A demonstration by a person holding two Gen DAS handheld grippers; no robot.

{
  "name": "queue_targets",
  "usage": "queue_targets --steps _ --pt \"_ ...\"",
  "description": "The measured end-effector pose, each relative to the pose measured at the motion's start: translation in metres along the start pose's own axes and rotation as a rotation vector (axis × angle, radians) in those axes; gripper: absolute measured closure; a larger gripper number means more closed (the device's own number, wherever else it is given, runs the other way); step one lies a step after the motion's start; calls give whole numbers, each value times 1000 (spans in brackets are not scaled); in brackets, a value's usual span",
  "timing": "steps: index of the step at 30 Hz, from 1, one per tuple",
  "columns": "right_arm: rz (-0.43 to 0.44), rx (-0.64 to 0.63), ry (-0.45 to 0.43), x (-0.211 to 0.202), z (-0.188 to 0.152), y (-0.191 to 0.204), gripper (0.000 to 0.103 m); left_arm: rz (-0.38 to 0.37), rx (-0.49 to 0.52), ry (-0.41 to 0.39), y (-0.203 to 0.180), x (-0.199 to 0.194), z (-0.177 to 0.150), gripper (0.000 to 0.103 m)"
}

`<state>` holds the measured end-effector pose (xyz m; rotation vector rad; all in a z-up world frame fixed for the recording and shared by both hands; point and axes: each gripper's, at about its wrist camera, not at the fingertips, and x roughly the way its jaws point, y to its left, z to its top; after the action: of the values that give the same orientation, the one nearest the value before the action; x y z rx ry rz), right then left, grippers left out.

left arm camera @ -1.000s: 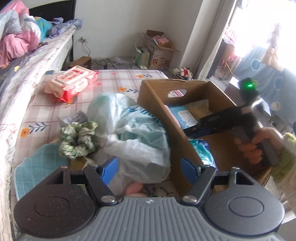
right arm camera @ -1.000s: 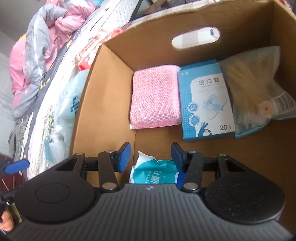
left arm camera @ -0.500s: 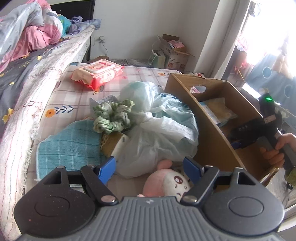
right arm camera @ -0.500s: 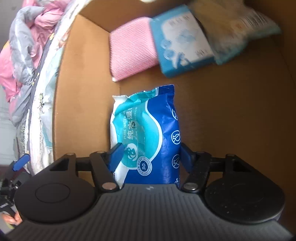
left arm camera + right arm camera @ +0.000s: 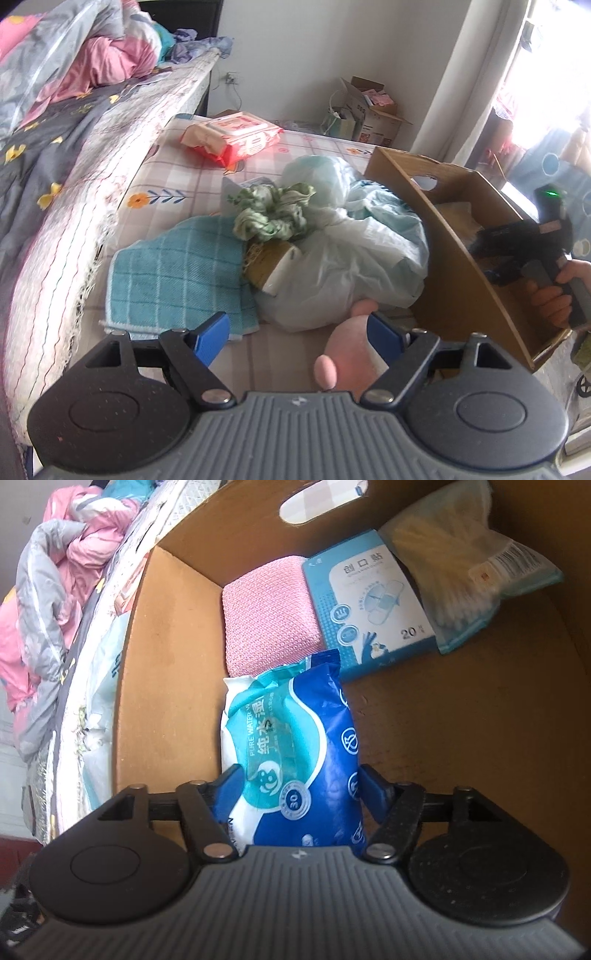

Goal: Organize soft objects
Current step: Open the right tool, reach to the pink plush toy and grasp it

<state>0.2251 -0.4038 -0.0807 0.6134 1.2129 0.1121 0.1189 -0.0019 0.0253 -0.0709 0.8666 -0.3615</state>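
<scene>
My right gripper is down inside the cardboard box. Its jaws are opening around a blue wet-wipe pack that lies on the box floor; a thin gap shows at the right pad. In the left wrist view my left gripper hangs open over the bed mat. A pink plush toy lies just inside its right finger, untouched. A teal checked cloth, a green scrunchie and a pale plastic bag lie ahead. The right gripper shows over the box.
In the box lie a pink knit cloth, a blue plaster packet and a bag of cotton swabs. A red wipes pack sits far back on the mat. The bed edge runs along the left.
The wipe pack went from hanging under the right jaws to lying on the box floor, and those jaws widened. My left gripper drew back and left, bringing the plush toy and teal cloth closer.
</scene>
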Motion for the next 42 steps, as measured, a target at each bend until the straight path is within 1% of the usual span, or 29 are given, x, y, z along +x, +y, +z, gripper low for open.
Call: queue_targets --steps 3,4,7,11,13,18,22,28,30,33,36,38,39,42 --pt "-1 5 -38 -17 -3 3 29 11 -6 -15 4 -2 -3 17" --pt "2 9 -51 -27 -6 0 29 19 -6 -21 5 -2 -3 16" --pt "4 21 -97 -44 -7 4 28 41 9 -33 6 -3 -6 16" --pt "-1 -12 -158 -68 -9 19 28 72 31 -46 7 -3 -8 16" --pt "13 -30 -183 -79 -11 27 28 84 39 -53 8 -4 -9 16" --pt "88 -116 -216 -94 -18 64 27 109 46 -59 13 -2 -13 16" --pt "140 -177 -199 -89 -26 96 27 150 85 -67 15 -1 -16 16" --pt "323 -221 -139 -73 -47 142 27 239 203 -91 24 2 -7 17" --pt "360 -223 -118 -63 -55 155 27 255 226 -91 31 3 -2 19" --pt "401 -194 -103 -46 -64 164 27 264 255 -91 39 7 4 24" --pt "442 -145 -77 -29 -72 169 28 255 322 -91 44 14 9 26" --pt "468 -118 -56 -17 -78 175 30 253 366 -73 47 25 15 28" --pt "478 -110 -46 -11 -81 178 31 252 381 -61 50 31 19 30" --pt "485 -94 -55 -4 -87 185 33 246 373 -15 58 43 28 37"
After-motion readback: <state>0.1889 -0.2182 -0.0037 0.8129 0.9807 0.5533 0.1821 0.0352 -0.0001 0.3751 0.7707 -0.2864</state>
